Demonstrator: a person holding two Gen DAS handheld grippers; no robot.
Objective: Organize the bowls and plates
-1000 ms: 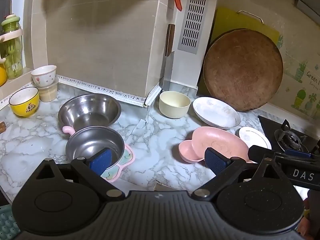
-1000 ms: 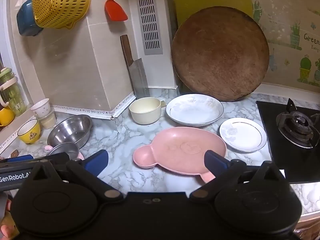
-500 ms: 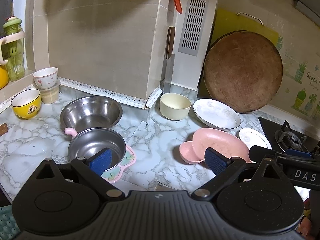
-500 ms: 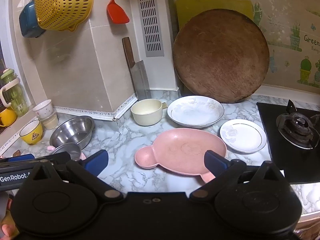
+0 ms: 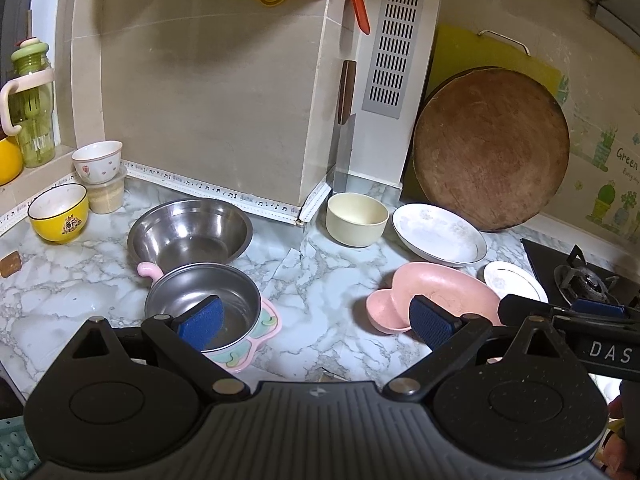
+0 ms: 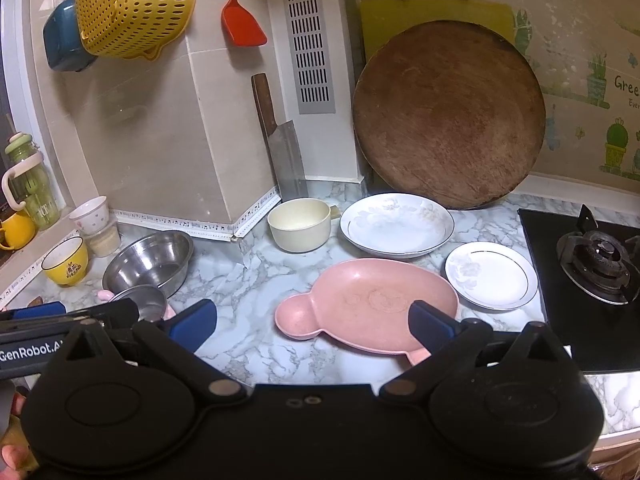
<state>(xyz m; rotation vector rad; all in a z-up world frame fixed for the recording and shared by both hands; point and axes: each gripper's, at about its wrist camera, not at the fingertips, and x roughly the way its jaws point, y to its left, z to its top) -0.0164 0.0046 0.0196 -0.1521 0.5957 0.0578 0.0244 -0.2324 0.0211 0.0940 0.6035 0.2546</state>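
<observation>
The left gripper [image 5: 316, 320] and right gripper [image 6: 312, 322] both hang spread apart, holding nothing, above the marble counter [image 6: 248, 300]. A small steel bowl [image 5: 202, 300] sits in a pink tray [image 5: 256, 340]; the pink plate [image 6: 372, 304], cream bowl [image 6: 298, 230] and white plates [image 6: 396, 224] lie empty, bare counter between them

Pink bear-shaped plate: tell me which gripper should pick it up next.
Right, probably. The right gripper is open with the pink bear-shaped plate directly ahead between its fingers. The left gripper, also open, faces the small steel bowl; the plate lies off to its right.
</observation>
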